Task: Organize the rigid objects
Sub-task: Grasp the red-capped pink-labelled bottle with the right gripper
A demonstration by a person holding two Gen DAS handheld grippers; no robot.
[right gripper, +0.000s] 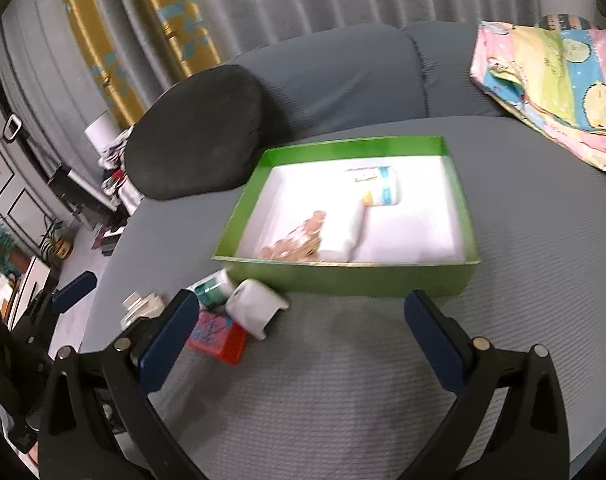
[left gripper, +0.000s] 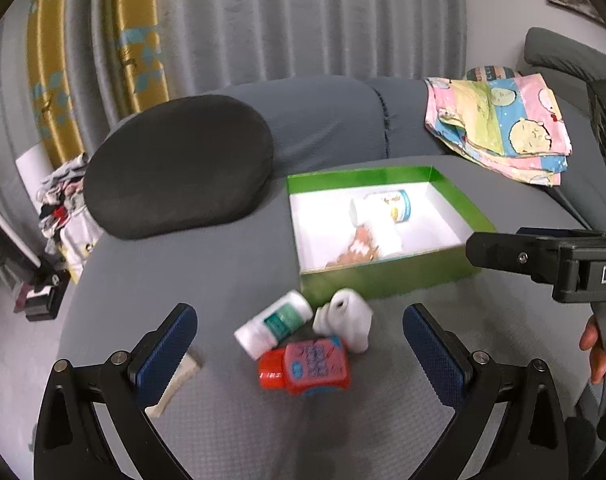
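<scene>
A green box (left gripper: pixel 387 278) with a white inside sits on the grey sofa seat; it also shows in the right wrist view (right gripper: pixel 343 280). In it lie a white bottle with a blue label (left gripper: pixel 385 206) and a white packet with brown print (left gripper: pixel 367 246). In front of the box lie a white bottle with a green label (left gripper: pixel 275 326), a white plastic piece (left gripper: pixel 349 318) and a red bottle with a pink label (left gripper: pixel 307 366). My left gripper (left gripper: pixel 299 344) is open above these three. My right gripper (right gripper: pixel 301 330) is open and empty, in front of the box.
A black cushion (left gripper: pixel 175 164) leans at the back left of the seat. A folded patterned cloth (left gripper: pixel 499 120) lies at the back right. A beige flat strip (left gripper: pixel 175 386) lies by my left finger. A small white item (right gripper: pixel 143 306) lies left of the bottles.
</scene>
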